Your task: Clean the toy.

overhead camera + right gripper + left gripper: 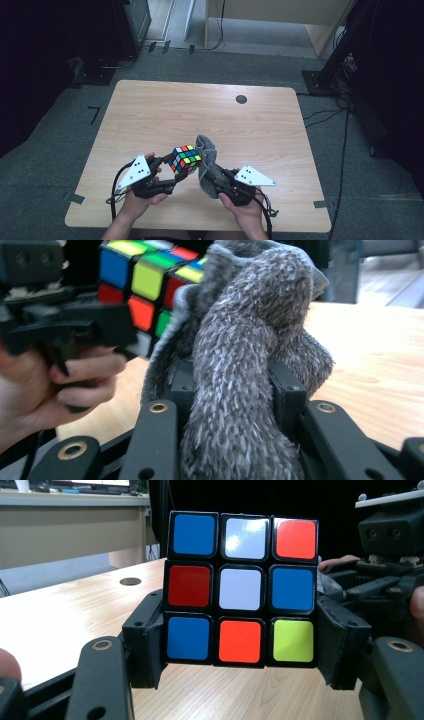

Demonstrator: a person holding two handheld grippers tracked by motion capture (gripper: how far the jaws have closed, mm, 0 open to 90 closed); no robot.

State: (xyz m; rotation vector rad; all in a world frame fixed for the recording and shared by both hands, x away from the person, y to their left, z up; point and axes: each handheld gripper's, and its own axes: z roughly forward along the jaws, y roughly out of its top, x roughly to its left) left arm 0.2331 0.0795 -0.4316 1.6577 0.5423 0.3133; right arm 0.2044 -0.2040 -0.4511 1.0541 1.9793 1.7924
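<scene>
While lifted above the surface's (150, 115) near edge: cube and cloth, touching.
Left tool (240, 645) clamped on colour cube (242, 587); right tool (232, 390) pinching grey cloth (250, 340).

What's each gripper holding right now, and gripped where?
Left gripper clamps the Rubik's cube by two opposite side faces, low down. Right gripper pinches the grey cloth around its bunched middle.

From my remote station I saw a light wooden table (165, 110) with a dark round grommet (241, 99), standing on grey carpet (60, 140). Beyond it stood a pale desk (280, 15), and black cables (342, 150) trailed along the right side.
</scene>
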